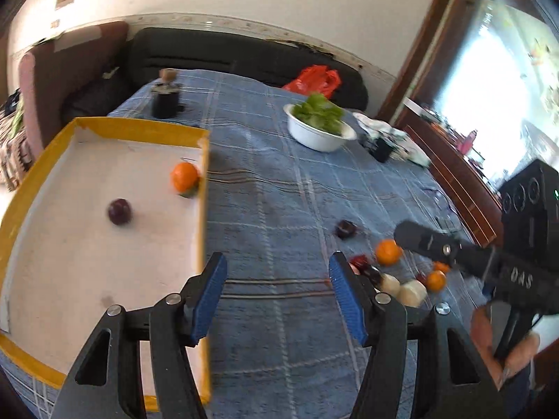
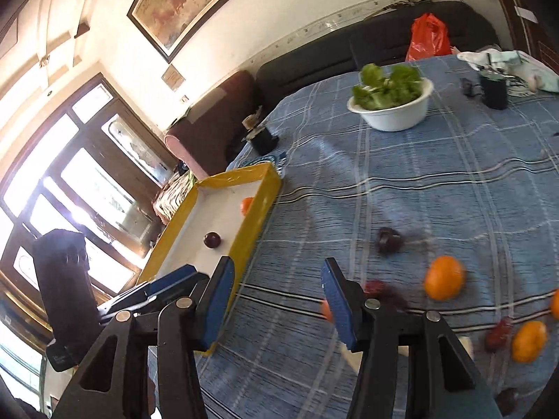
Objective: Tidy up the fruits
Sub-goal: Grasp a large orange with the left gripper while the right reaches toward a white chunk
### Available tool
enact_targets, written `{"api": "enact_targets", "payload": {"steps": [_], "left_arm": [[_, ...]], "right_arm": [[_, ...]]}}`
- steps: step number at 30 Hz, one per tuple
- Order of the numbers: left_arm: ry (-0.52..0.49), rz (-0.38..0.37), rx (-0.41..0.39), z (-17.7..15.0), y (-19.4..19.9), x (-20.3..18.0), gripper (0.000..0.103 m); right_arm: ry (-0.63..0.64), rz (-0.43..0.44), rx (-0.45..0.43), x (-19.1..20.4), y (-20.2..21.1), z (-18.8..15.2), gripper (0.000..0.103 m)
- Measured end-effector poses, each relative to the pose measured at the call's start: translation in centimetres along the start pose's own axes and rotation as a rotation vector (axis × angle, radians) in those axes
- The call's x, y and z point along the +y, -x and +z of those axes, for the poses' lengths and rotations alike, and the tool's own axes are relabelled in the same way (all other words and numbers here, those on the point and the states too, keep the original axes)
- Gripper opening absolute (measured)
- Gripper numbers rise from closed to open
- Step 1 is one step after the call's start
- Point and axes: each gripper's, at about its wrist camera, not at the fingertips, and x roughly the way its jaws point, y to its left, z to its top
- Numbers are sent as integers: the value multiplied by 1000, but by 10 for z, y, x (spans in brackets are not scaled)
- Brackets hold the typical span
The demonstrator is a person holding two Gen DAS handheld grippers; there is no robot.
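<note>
Left wrist view, yellow tray (image 1: pixel 31 174) long axis running away, orange (image 1: pixel 184 176) inside

The counter (image 1: pixel 279 181) wears a blue cloth with a check of pale white lines and a few dark stripes across it. The tray (image 1: pixel 104 127) has yellow walls and a white floor; inside it lie one orange fruit (image 1: pixel 184 176) and one dark purple plum (image 1: pixel 120 211). On the cloth, another dark purple plum (image 2: pixel 389 240) and an orange (image 2: pixel 444 278) show, with a second orange (image 2: pixel 529 341) near a dark red fruit (image 2: pixel 498 336). The bowl (image 2: pixel 394 117) is white and holds green leaves (image 2: pixel 384 87). A red-orange plastic bag (image 2: pixel 428 36) lies against the black sofa (image 1: pixel 216 52). The fingers (image 1: pixel 209 293) of both grippers have blue pads on black frames.
</note>
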Motion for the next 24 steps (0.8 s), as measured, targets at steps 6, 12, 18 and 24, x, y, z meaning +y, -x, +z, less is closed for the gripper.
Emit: {"api": "enact_targets", "payload": {"steps": [6,12,18,24], "left_arm": [[-94,-42,73,-12,-27,-36,60],[-130,-19,130,-15,-56,-54,50],[-158,-31,175,-15,-82,-64,41],[-166,-37,199,-16,-98,-63,41]], "right_arm": [[-13,-54,-95,-36,29,-3,57],[-108,-28,-73,-68,28,-1,57],[-252,-4,-69,-95,32,-2,57],[-253,6,-63,-93,32,-4,57]]}}
